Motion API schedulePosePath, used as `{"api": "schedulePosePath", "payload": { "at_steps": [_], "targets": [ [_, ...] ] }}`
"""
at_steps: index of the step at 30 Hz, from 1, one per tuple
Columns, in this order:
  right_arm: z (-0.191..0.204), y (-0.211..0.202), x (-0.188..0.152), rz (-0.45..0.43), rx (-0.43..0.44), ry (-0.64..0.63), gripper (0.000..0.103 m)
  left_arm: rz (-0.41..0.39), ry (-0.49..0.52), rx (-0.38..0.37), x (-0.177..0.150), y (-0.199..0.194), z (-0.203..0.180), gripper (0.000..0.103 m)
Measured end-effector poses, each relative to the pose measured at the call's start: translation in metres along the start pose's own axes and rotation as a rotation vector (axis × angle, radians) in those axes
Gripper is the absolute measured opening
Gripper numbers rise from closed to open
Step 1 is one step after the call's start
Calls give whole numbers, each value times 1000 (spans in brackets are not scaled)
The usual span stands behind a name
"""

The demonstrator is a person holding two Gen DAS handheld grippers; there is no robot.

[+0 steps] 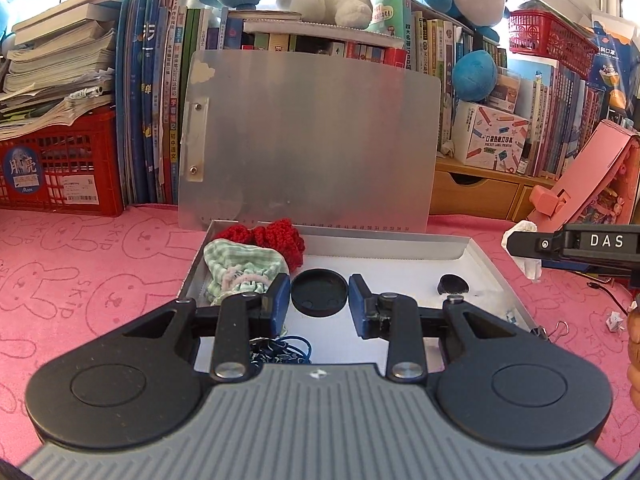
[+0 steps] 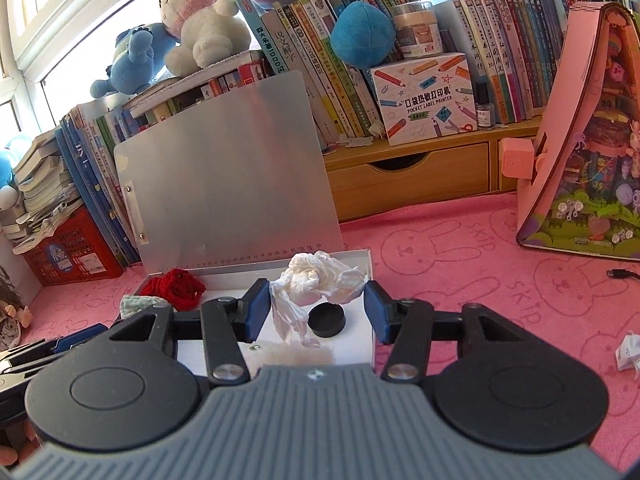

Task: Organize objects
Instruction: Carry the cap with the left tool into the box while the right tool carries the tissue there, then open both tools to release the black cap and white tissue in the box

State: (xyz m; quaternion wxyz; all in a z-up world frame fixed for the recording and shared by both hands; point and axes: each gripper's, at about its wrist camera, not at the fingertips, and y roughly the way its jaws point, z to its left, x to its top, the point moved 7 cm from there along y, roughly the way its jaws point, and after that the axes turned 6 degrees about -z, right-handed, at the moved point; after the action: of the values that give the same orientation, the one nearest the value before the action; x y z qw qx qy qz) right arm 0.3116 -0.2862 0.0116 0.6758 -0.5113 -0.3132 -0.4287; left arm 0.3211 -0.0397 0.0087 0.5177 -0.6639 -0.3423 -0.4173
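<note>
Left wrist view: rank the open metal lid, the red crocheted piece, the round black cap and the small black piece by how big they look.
1. open metal lid
2. red crocheted piece
3. round black cap, close to the red piece in apparent size, so that order is unsure
4. small black piece

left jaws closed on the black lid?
No. The left gripper has its jaws open on either side of the black lid, with gaps showing both sides.
</note>
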Motion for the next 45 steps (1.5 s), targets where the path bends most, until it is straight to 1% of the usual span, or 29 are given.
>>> {"api": "schedulePosePath", "payload": {
  "at_steps": [5, 14, 28, 32, 33, 35, 36, 38, 42, 45],
  "targets": [
    [1, 16, -8, 32, -12, -16, 56, 29, 5, 4, -10, 15, -3, 37],
    [0, 37, -17, 72, -30, -31, 57, 57, 23, -4, -21, 27, -7, 37],
    [-2, 47, -25, 99, -35, -34, 59, 89, 32, -5, -30, 35, -5, 37],
    [-2, 45, -25, 94, -29, -26, 68, 87, 37, -8, -29, 33, -7, 39],
    [-2, 44, -24, 91, -28, -23, 70, 87, 37, -7, -29, 33, -7, 41],
    [-2, 42, -23, 84, -25, -19, 73, 80, 38, -6, -28, 30, -7, 53],
    [-2, 41, -22, 81, -25, -18, 73, 75, 39, -2, -27, 29, -7, 55],
    [-2, 38, -20, 76, -25, -18, 73, 69, 40, -2, -24, 25, -7, 63],
    [-1, 29, -15, 61, -17, -20, 73, 48, 60, 1, -18, 14, -9, 71],
    [0, 20, -11, 48, -9, -22, 74, 35, 71, 8, -14, 4, -9, 79]
  ]
}}
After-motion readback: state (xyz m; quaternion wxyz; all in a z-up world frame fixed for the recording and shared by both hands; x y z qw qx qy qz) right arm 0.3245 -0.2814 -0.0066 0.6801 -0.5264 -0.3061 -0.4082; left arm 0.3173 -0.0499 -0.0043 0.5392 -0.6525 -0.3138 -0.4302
